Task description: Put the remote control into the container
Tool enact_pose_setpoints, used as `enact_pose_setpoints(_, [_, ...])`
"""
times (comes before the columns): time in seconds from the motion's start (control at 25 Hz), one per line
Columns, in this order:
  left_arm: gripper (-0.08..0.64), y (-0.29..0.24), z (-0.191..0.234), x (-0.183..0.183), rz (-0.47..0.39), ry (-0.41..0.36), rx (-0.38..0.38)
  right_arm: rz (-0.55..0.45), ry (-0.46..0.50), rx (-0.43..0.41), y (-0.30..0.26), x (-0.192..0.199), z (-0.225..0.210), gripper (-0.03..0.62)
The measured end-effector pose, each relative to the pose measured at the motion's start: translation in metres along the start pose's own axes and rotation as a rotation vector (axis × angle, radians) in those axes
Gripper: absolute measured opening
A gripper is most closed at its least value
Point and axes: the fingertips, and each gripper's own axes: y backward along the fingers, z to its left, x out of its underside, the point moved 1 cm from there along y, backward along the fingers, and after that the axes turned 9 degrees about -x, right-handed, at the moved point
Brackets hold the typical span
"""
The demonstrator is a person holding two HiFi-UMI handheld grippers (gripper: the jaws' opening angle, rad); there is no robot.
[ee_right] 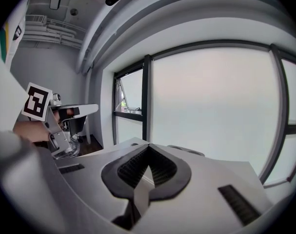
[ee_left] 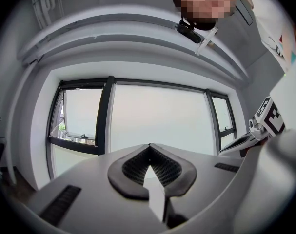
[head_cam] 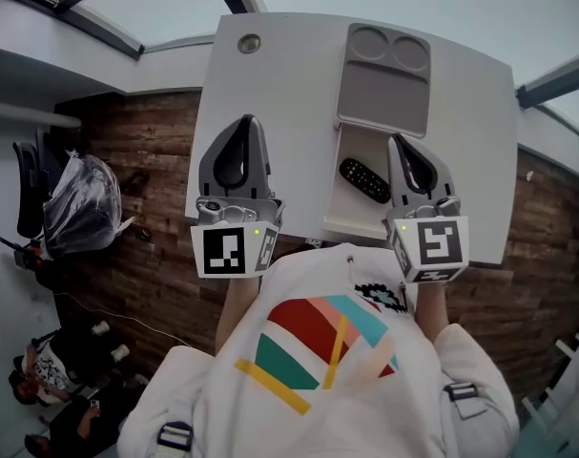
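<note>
A black remote control (head_cam: 364,179) lies in the open white container (head_cam: 351,213) at the table's near edge. The container's grey lid (head_cam: 384,79) lies flat behind it. My right gripper (head_cam: 396,141) hovers just right of the remote, its jaws shut on nothing, tips meeting (ee_right: 148,146). Over the bare table to the left of the container my left gripper (head_cam: 243,127) is shut too and empty, tips touching (ee_left: 149,145). Both gripper views look level toward the windows, and neither shows the remote.
The white table (head_cam: 270,93) has a round cable hole (head_cam: 249,43) at its far left. A clear plastic bag (head_cam: 79,203) sits on the wooden floor to the left, with people near the bottom-left corner. Large windows (ee_right: 211,106) face the grippers.
</note>
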Motion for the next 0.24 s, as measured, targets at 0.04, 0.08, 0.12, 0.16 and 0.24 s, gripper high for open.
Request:
enact_pose_setpoints(0.04, [0.003,0.0006,0.0011,0.0007,0.002,0.001,-0.003,0.005,0.005,-0.005,-0.0013,0.0009,0.0019,0.000])
enact_pose_setpoints(0.08, [0.003,0.0008,0.0019,0.0013,0.003,0.002,-0.005,0.007,0.011,-0.009,-0.0023,0.0011,0.0032,0.000])
enact_pose_setpoints(0.12, [0.003,0.0007,0.0025,0.0018,0.005,0.003,-0.007,0.008,0.014,-0.013,-0.0032,0.0008,0.0042,0.000])
enact_pose_setpoints(0.16, [0.003,0.0005,0.0029,0.0023,0.006,0.004,-0.008,0.006,0.015,-0.017,-0.0041,0.0000,0.0051,0.000])
enact_pose_setpoints(0.24, [0.003,-0.0002,0.0033,0.0030,0.009,0.006,-0.009,-0.003,0.015,-0.025,-0.0059,-0.0022,0.0066,0.000])
